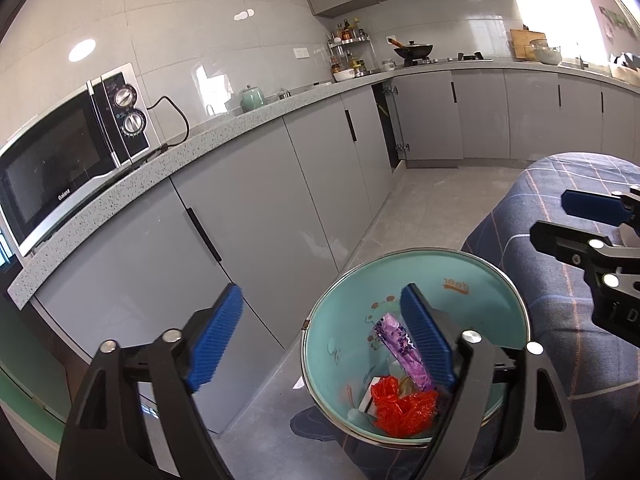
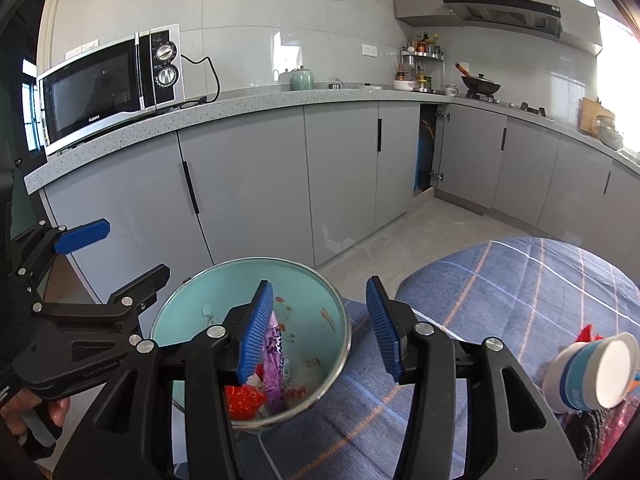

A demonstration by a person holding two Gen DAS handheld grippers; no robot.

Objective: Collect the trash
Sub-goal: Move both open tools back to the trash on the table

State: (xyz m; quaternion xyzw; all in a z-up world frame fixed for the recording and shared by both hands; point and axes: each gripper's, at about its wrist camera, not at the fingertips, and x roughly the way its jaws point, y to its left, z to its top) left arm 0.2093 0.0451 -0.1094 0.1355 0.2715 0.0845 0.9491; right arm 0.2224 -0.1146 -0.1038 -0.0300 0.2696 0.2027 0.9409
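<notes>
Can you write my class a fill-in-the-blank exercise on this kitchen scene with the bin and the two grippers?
1. The purple wrapper lies inside the round ____ bin.
2. The silver microwave stands on the speckled grey ____.
3. Beside the purple wrapper in the bin lies a crumpled ____ plastic bag.
4. The white-lidded tub lies on the blue checked ____.

Missing words: teal; countertop; red; cloth
</notes>
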